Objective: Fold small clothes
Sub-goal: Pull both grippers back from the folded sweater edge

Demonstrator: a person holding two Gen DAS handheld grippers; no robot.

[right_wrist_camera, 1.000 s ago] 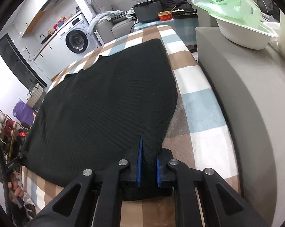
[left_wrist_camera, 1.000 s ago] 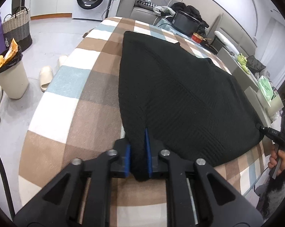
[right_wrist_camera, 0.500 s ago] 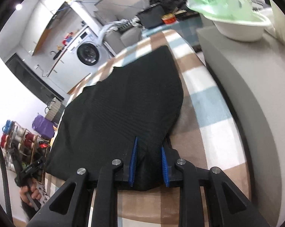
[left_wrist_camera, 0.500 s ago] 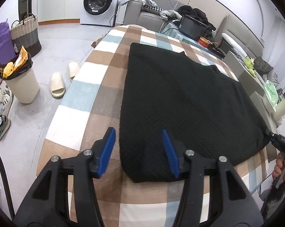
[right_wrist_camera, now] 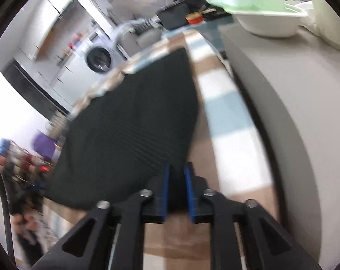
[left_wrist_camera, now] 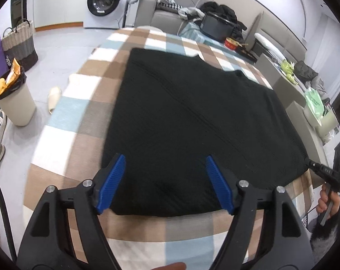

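A black knit garment [left_wrist_camera: 192, 112] lies spread flat on the checked tablecloth [left_wrist_camera: 79, 112]. My left gripper [left_wrist_camera: 165, 158] hovers over its near left corner. Its jaws are opening wide, and the blue pads [left_wrist_camera: 113, 180] touch no cloth. At the garment's far right corner the right gripper [left_wrist_camera: 314, 165] shows in the left wrist view, held by a person's hand [left_wrist_camera: 327, 202]. In the blurred right wrist view my right gripper [right_wrist_camera: 177, 168] has its pads a little apart. The near corner of the garment [right_wrist_camera: 136, 123] fills the gap between them.
Left of the table, a lined bin [left_wrist_camera: 14, 103], a slipper [left_wrist_camera: 53, 99] and a woven basket [left_wrist_camera: 19, 42] stand on the floor. A grey unit [right_wrist_camera: 282, 90] close along the table's right edge carries a white bowl [right_wrist_camera: 269, 22] with a green bag.
My left jaws went from shut on the garment's corner to wide apart, and the gripper rose and drew back. The right jaws parted slightly with the cloth still between them.
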